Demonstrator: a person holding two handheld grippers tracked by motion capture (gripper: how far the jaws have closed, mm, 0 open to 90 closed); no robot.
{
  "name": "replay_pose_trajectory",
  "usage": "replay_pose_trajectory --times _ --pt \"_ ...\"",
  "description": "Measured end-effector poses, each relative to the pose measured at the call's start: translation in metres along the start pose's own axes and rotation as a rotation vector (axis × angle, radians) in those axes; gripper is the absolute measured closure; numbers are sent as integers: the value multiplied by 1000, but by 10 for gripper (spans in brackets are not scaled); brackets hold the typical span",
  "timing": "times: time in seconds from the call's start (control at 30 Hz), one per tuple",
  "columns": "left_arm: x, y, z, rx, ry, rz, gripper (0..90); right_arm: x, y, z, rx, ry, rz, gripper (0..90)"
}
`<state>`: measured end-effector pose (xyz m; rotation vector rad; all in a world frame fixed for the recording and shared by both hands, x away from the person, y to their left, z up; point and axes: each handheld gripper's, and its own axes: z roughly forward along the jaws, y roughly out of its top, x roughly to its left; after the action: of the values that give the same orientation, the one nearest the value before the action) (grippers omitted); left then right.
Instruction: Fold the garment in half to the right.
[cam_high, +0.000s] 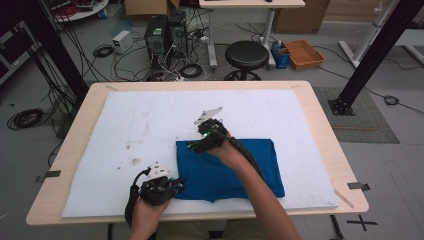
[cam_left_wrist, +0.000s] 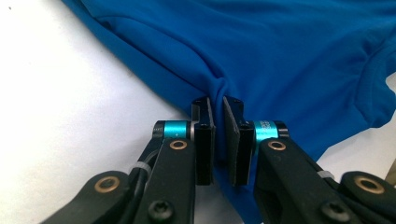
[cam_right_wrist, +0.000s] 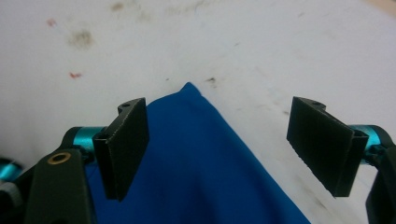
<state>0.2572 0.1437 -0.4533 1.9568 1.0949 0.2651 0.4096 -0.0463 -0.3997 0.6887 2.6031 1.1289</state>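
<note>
We take the work in hand to be folding the blue garment (cam_high: 235, 167), which lies on the near right part of the white pad (cam_high: 150, 125) that covers the table (cam_high: 320, 130). It already looks folded down to a compact rectangle, so we judge the job well along, with at least one more fold or a final tidy left.

Our left hand-held gripper (cam_high: 172, 184) sits at the garment's near left corner; in the left gripper view its jaws are pressed nearly together on a pucker of blue cloth (cam_left_wrist: 219, 91). Our right hand-held gripper (cam_high: 200, 142) is at the far left corner of the garment. In the right gripper view its jaws stand spread wide to either side of the pointed cloth corner (cam_right_wrist: 189, 88), not gripping it yet. We think that closing on this corner comes next.

The pad carries brownish stains (cam_high: 134, 161) left of the garment. Beyond the table, the grey floor holds a black round stool (cam_high: 246, 55), computer towers (cam_high: 165, 32) amid tangled cables, an orange tray (cam_high: 303, 54) and cardboard boxes (cam_high: 145, 7).
</note>
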Motion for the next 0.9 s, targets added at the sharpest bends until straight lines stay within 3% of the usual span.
replay_pose_trajectory --times 0.1,0.27,0.33,0.43,0.57,0.67,0.77,0.9 --pt "0 0 0 -1 -6 -4 831 8 8 27 81 -4 -29 285" --pt "1 0 0 1 -6 3 831 14 10 59 199 9 -65 489" --pt "0 0 0 2 -5 5 831 13 12 59 185 33 -50 632" --pt "0 1 0 10 -2 8 832 17 13 59 190 56 -92 841" --pt "-1 4 -1 8 3 -16 846 14 11 56 166 69 -57 875" --pt "-3 8 -6 -37 -33 -24 849 10 9 46 115 75 -36 875" --pt "-8 14 -11 -93 -79 -12 850 6 8 30 39 90 -16 875" --pt "-19 26 -14 -142 -129 33 850 0 5 6 -35 87 -11 875"
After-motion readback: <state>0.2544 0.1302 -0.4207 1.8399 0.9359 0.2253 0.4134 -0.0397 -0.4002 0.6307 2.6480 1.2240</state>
